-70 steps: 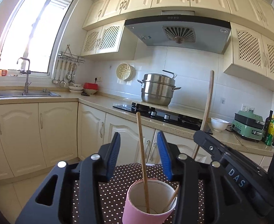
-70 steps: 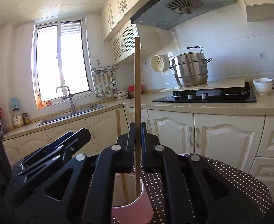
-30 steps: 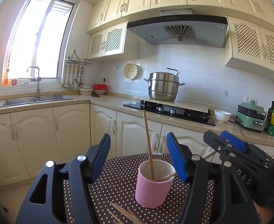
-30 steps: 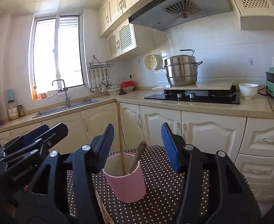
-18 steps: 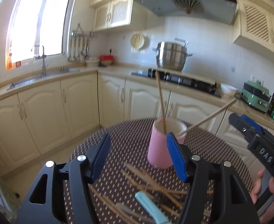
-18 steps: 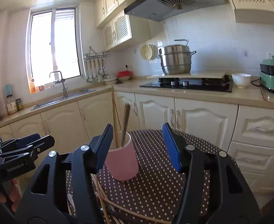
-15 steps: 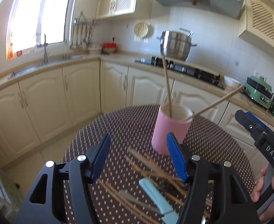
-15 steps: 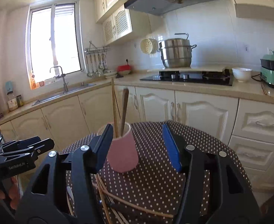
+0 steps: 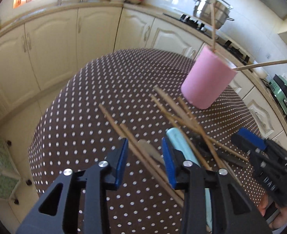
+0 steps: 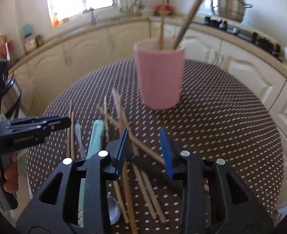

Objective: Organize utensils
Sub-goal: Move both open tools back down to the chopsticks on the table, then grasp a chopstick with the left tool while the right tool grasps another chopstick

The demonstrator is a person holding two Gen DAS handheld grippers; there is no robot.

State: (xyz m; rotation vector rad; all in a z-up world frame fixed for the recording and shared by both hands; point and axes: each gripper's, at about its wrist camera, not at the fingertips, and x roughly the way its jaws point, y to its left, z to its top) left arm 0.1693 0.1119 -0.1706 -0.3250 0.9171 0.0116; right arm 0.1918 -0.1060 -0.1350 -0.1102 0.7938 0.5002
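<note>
A pink cup (image 9: pixel 208 80) stands on the dotted round table (image 9: pixel 96 105), holding two wooden sticks; it shows in the right wrist view (image 10: pixel 160 78) too. Several wooden chopsticks (image 9: pixel 143 152) lie scattered before it, with a light-blue-handled utensil (image 9: pixel 180 142) and a metal spoon (image 10: pixel 112 208). My left gripper (image 9: pixel 144 159) is open, low over two chopsticks. My right gripper (image 10: pixel 143 152) is open over crossed chopsticks (image 10: pixel 141 146). Each gripper shows in the other's view: the right one (image 9: pixel 260 152), the left one (image 10: pixel 32 126).
Cream kitchen cabinets (image 9: pixel 51 44) ring the table. A steel pot (image 9: pixel 211 9) sits on the hob at the back. A green appliance (image 9: pixel 282 93) stands on the counter at right. The table's edge (image 9: pixel 38 136) drops off at left.
Both grippers have tilted down and dropped from cup height to the scattered utensils. The right gripper released its stick into the cup earlier. The cup now stands farther ahead.
</note>
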